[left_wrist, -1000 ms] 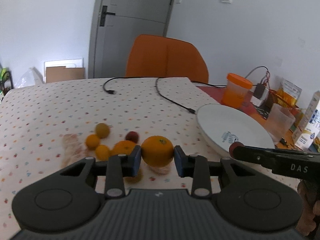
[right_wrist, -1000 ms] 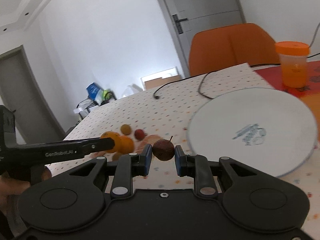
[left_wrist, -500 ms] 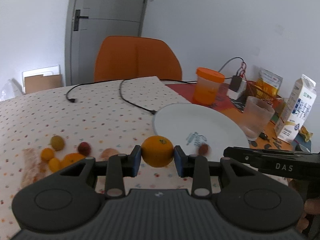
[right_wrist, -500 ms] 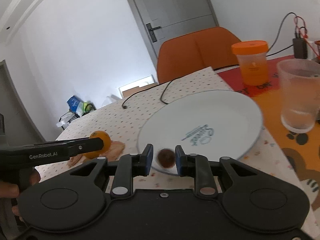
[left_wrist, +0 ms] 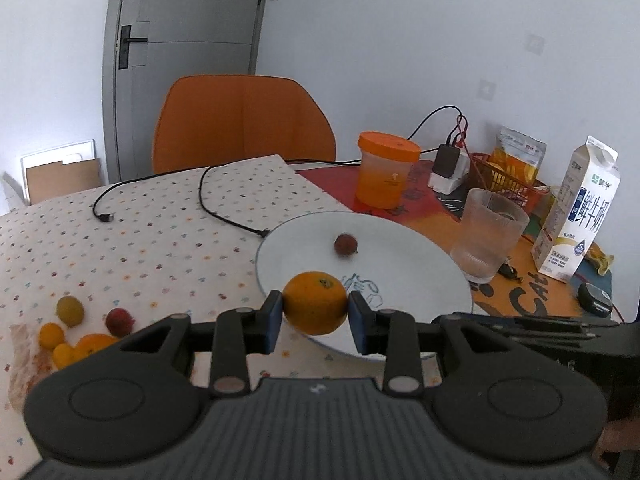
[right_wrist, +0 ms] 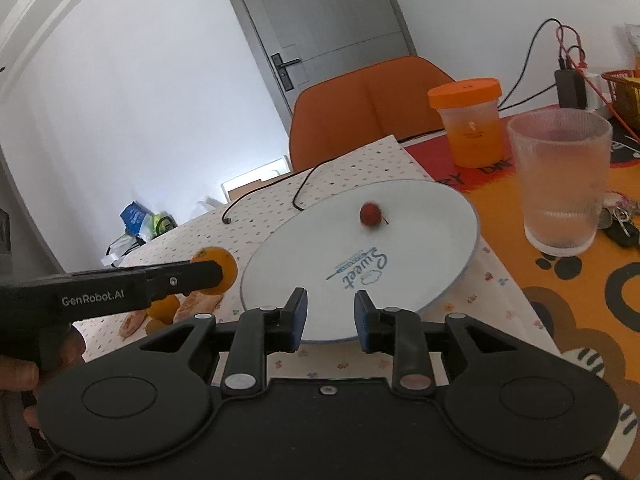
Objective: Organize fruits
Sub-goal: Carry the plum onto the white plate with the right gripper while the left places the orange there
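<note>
My left gripper (left_wrist: 315,308) is shut on an orange (left_wrist: 314,302) and holds it over the near-left rim of the white plate (left_wrist: 420,264). A small dark red fruit (left_wrist: 345,244) lies on the plate; it also shows in the right wrist view (right_wrist: 369,213). My right gripper (right_wrist: 330,312) is open and empty at the plate's near edge (right_wrist: 448,236). The left gripper with the orange (right_wrist: 214,264) shows at the left of the right wrist view. Several small fruits (left_wrist: 70,310) lie on the dotted tablecloth at the left, among them a red one (left_wrist: 119,320).
A ribbed glass (left_wrist: 490,236), an orange-lidded jar (left_wrist: 386,168) and a milk carton (left_wrist: 578,212) stand right of the plate. A black cable (left_wrist: 224,212) lies on the tablecloth. An orange chair (left_wrist: 240,120) stands behind the table. Keys (right_wrist: 620,224) lie by the glass.
My right gripper opened and the dark red fruit dropped onto the plate and rolled toward its far side. My left gripper carried the orange right, over the plate's rim.
</note>
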{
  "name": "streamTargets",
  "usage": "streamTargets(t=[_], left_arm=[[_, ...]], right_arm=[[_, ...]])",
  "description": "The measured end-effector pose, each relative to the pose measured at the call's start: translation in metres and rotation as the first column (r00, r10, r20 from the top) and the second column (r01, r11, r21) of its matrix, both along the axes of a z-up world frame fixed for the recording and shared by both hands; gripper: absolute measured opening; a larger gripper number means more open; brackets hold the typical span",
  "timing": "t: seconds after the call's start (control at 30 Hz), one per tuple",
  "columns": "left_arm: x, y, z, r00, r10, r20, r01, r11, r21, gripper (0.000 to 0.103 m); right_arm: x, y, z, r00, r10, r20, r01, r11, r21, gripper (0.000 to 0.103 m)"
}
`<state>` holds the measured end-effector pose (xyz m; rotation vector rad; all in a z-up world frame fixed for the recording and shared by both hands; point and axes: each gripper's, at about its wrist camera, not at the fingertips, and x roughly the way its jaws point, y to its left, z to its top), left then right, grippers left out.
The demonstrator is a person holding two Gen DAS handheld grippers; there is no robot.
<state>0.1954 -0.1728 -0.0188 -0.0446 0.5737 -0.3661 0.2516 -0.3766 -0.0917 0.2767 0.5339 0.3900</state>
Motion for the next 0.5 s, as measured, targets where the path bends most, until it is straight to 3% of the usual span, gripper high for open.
streamTargets(t=[0.2, 0.3, 0.43, 0.5], left_arm=[[0.004, -0.013, 0.005, 1.0, -0.023, 0.012, 0.023, 1.0, -0.004, 0.034], [0.001, -0.013, 0.007, 0.999, -0.018, 0.041, 0.018, 1.0, -0.002, 0.038], [-0.001, -0.003, 0.006, 1.0, 0.01, 0.021, -0.01, 1.0, -0.007, 0.047], [-0.002, 0.004, 0.005, 0.999, 0.029, 0.016, -0.029, 1.0, 0.002, 0.053]], right_arm=[[-0.006, -0.003, 0.001, 1.0, -0.006, 0.002, 0.006, 1.0, 0.007, 0.028], [-0.006, -0.005, 0.002, 1.0, -0.01, 0.004, 0.01, 1.0, 0.008, 0.031], [-0.007, -0.006, 0.003, 1.0, -0.014, 0.009, 0.014, 1.0, 0.005, 0.035], [-0.008, -0.006, 0.004, 1.0, -0.016, 0.014, 0.016, 1.0, 0.005, 0.043]])
